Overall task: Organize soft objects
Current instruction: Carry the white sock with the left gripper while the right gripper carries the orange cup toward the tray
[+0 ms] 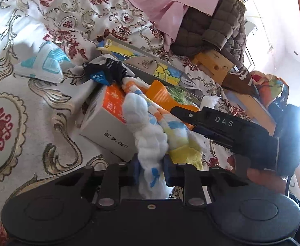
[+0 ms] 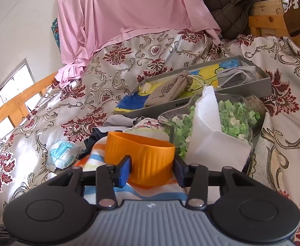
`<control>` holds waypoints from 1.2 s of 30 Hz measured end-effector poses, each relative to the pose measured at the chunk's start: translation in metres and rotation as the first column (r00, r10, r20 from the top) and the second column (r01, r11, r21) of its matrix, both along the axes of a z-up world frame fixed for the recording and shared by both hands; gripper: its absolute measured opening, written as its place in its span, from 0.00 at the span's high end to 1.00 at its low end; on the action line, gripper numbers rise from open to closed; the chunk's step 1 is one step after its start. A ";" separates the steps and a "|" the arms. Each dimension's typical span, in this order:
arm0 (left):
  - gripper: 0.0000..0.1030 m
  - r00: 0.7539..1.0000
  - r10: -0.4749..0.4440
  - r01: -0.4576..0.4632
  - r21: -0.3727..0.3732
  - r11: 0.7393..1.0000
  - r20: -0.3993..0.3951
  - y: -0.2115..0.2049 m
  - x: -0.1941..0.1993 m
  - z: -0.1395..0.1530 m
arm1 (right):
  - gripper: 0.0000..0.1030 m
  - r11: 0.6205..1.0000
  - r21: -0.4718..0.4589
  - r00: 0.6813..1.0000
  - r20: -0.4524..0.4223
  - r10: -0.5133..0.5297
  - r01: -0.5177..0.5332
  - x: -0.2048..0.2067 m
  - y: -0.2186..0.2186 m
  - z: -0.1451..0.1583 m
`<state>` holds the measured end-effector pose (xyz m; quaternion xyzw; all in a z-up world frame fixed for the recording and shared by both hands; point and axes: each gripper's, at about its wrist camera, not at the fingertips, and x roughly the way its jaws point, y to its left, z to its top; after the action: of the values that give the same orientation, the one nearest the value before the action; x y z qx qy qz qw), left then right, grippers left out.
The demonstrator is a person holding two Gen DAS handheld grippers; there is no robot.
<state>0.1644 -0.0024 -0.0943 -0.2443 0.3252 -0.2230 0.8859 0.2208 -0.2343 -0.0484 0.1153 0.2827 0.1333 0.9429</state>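
Observation:
My left gripper (image 1: 151, 167) is shut on a white, blue, orange and yellow striped towel (image 1: 150, 127) that hangs across a grey and orange box (image 1: 106, 123). My right gripper (image 2: 153, 169) is closed around an orange ribbed cup (image 2: 147, 155) that rests on the same striped towel (image 2: 96, 160). The right gripper's body (image 1: 221, 123) shows in the left wrist view beside the orange cup (image 1: 160, 94). A black and blue glove (image 1: 104, 71) lies behind the box.
A flowered bedspread (image 1: 26, 102) covers the bed. A grey tray (image 2: 252, 86) holds a beige cloth (image 2: 170, 90) and a mask. A glass jar of green pieces (image 2: 228, 119) with a white tissue (image 2: 209, 135) stands beside the cup. A tissue packet (image 2: 62, 150) lies left. Pink sheet (image 2: 129, 10) behind.

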 end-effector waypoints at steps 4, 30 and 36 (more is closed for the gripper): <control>0.76 1.000 0.023 -0.023 -0.020 1.000 -0.014 0.006 -0.002 -0.002 | 0.53 1.000 -0.001 1.000 -0.001 0.000 0.000 0.000 0.000 0.000; 0.94 0.999 0.024 -0.026 0.056 0.998 0.039 -0.005 -0.015 0.019 | 0.79 0.998 -0.067 0.998 0.067 -0.004 0.009 -0.014 0.007 0.013; 0.94 0.986 0.080 -0.099 0.127 0.987 0.144 -0.006 -0.026 0.059 | 0.79 0.999 -0.039 0.990 0.141 -0.029 0.035 -0.027 -0.002 0.031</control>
<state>0.1384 -0.0081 -0.0358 -0.1827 0.2657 -0.1772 0.9299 0.1934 -0.2361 -0.0172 0.0906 0.2162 0.1199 0.9647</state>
